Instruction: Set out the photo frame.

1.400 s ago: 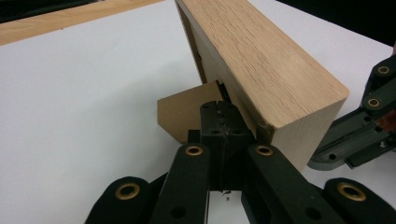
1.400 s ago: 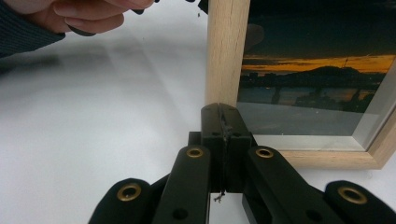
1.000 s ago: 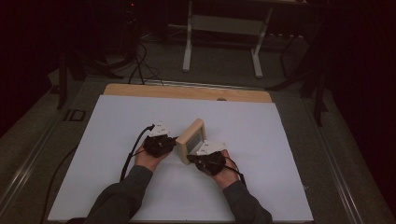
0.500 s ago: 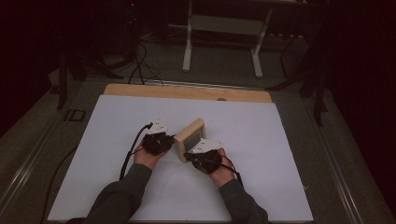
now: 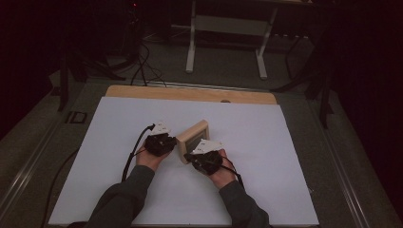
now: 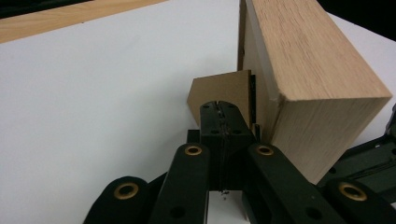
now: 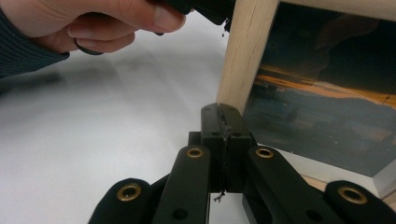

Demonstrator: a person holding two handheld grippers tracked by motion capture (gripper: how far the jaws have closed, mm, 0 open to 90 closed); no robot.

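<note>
A wooden picture frame (image 5: 192, 140) stands on edge near the middle of the white table (image 5: 285, 156), its long side running from about seven o'clock to one o'clock in the high view. The left gripper (image 5: 159, 142) sits just beside it at nine o'clock, jaws pressed together with nothing between them; in the left gripper view its tips (image 6: 219, 109) rest against a small wooden stand flap (image 6: 222, 91) on the frame's back. The right gripper (image 5: 205, 159) lies at five o'clock of the frame, jaws likewise pressed together and empty, tips (image 7: 220, 112) touching the frame's light wooden edge (image 7: 245, 46) beside a dark sunset picture (image 7: 322, 102).
</note>
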